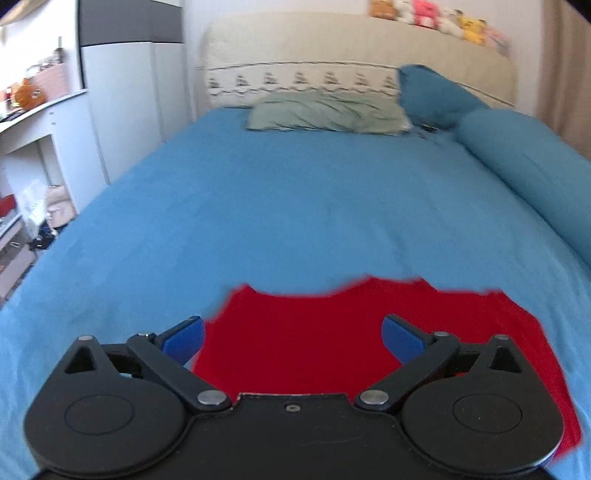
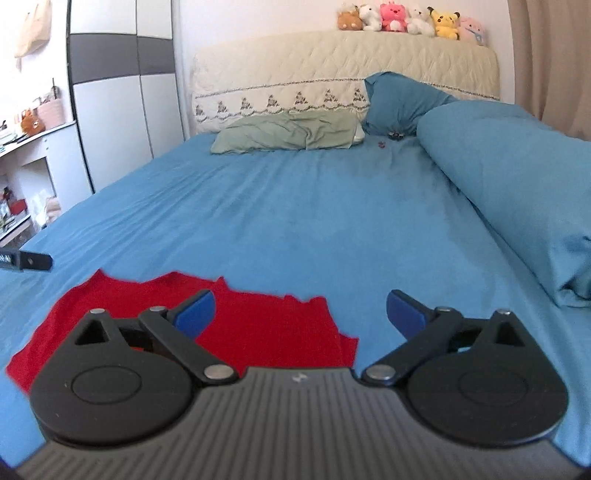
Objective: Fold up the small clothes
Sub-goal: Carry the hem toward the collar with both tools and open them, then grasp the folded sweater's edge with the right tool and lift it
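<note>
A small red garment (image 1: 306,332) lies flat on the blue bedsheet (image 1: 295,206) near the foot of the bed. My left gripper (image 1: 293,338) hovers above it, open wide, with the blue pads (image 1: 184,339) spread and nothing between them. In the right wrist view the same red garment (image 2: 266,325) lies at the lower left. My right gripper (image 2: 301,314) hangs over the garment's right edge, open wide and holding nothing. Its left pad (image 2: 195,314) is over the red cloth, its right pad over bare sheet. The left gripper's finger (image 2: 31,261) shows at the left edge.
A green pillow (image 2: 291,136) and a dark blue pillow (image 2: 399,103) lie at the headboard (image 2: 332,74). A rolled blue duvet (image 2: 517,192) runs along the bed's right side. Plush toys (image 2: 406,18) sit on the headboard. A white wardrobe (image 2: 118,110) and shelves (image 2: 26,162) stand to the left.
</note>
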